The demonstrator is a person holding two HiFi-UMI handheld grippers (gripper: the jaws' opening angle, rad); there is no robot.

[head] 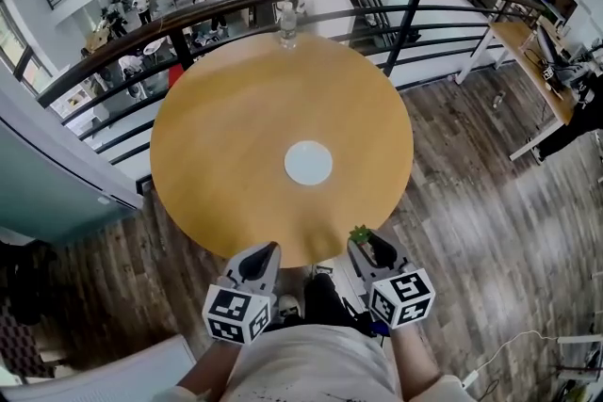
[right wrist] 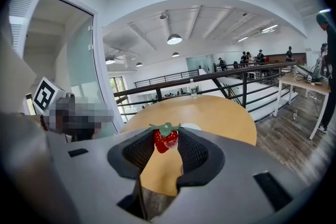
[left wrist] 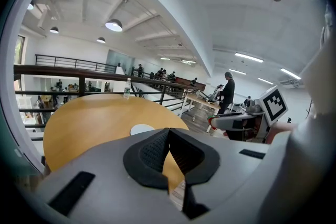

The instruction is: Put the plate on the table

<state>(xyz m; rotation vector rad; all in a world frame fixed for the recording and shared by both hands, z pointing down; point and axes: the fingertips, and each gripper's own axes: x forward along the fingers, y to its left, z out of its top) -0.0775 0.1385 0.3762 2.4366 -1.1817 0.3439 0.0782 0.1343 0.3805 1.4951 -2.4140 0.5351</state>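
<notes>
In the head view, the plate (head: pixel 308 162) is seen lying flat in the middle of the table (head: pixel 217 136), well away from the edge, so it is judged safely put down. A bottle (head: pixel 287 25) is stood at the far edge. The left gripper (head: pixel 267 251) and right gripper (head: pixel 363 242) are held over the near edge.

In the left gripper view, the jaws are closed tip to tip with nothing between them, probably because nothing is carried there.

In the right gripper view, a strawberry (right wrist: pixel 166 140) is pinched near the jaw tips, likely so it can be set down easily.
</notes>
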